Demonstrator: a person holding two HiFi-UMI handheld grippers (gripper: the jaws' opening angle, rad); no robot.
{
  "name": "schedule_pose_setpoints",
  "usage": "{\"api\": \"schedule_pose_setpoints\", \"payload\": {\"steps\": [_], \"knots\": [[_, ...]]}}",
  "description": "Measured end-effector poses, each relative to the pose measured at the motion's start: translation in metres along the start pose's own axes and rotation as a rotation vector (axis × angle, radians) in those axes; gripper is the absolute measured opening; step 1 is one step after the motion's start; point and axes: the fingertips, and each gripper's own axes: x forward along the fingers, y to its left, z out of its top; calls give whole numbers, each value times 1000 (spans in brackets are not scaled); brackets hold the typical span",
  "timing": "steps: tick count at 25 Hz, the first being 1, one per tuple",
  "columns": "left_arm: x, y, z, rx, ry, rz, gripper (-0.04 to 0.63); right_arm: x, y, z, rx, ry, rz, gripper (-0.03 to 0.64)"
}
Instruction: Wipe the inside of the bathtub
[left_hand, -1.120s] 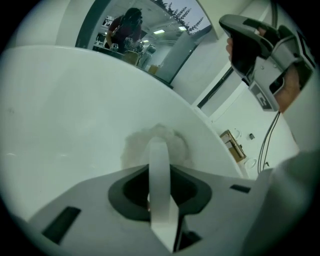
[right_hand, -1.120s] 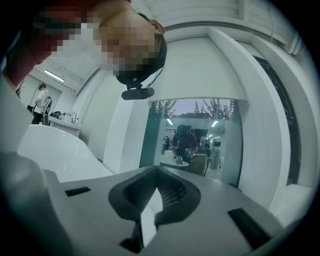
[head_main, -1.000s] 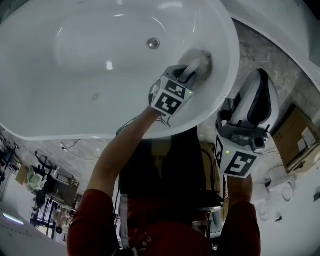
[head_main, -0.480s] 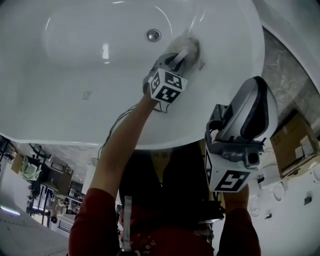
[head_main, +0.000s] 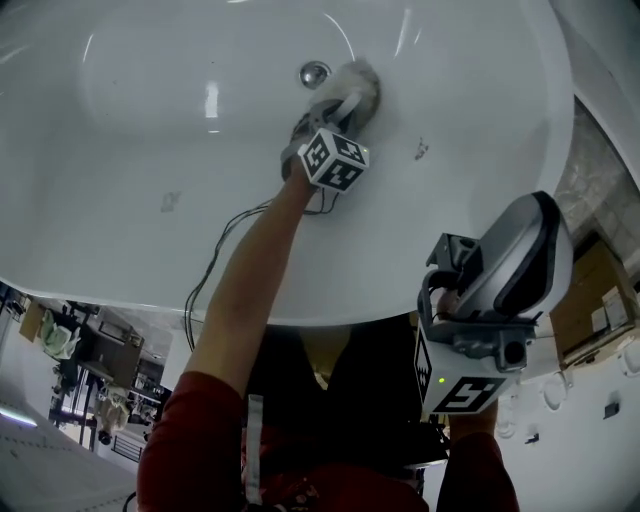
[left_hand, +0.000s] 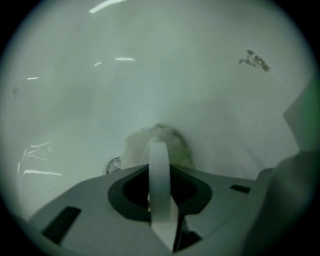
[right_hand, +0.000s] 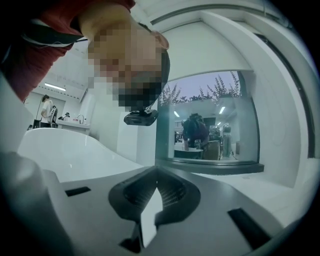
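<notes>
- Bathtub (head_main: 140, 170) directly below; fuzzy pad (head_main: 362, 82) pressed to its floor, just beside drain (head_main: 314, 72).
- Left gripper (head_main: 348, 100) clamped on pad; right gripper (right_hand: 150, 210) closed on nothing, outside the rim.
- Probably best: pad flat, firm pressure, overlapping strokes toward dark smudge (head_main: 421, 150).

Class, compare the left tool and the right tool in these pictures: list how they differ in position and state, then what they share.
The left tool reaches down inside the bathtub, beside the drain; the right tool is held up outside the basin, pointing across the room. The left tool is shut on a wiping pad; the right tool grips nothing. Shared: both are hand-held, with jaws together.
</notes>
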Motion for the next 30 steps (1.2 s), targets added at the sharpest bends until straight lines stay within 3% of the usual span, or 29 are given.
{"api": "schedule_pose_setpoints", "payload": {"steps": [5, 13, 20, 24, 30], "knots": [[6, 6, 4, 24, 32, 2, 95, 2, 0, -1, -19, 0, -5, 11], [-8, 8, 7, -25, 10, -39, 95, -6, -4, 8, -37, 7, -80, 11], [-106, 1, 48, -24, -153, -101, 95, -37, 2, 67, -100, -25, -141, 11], [-176, -13, 75, 39, -223, -163, 95, -62, -9, 107, -111, -35, -223, 11], [-272, -43, 99, 134, -264, -277, 95, -96, -11, 161, -126, -65, -303, 11]]}}
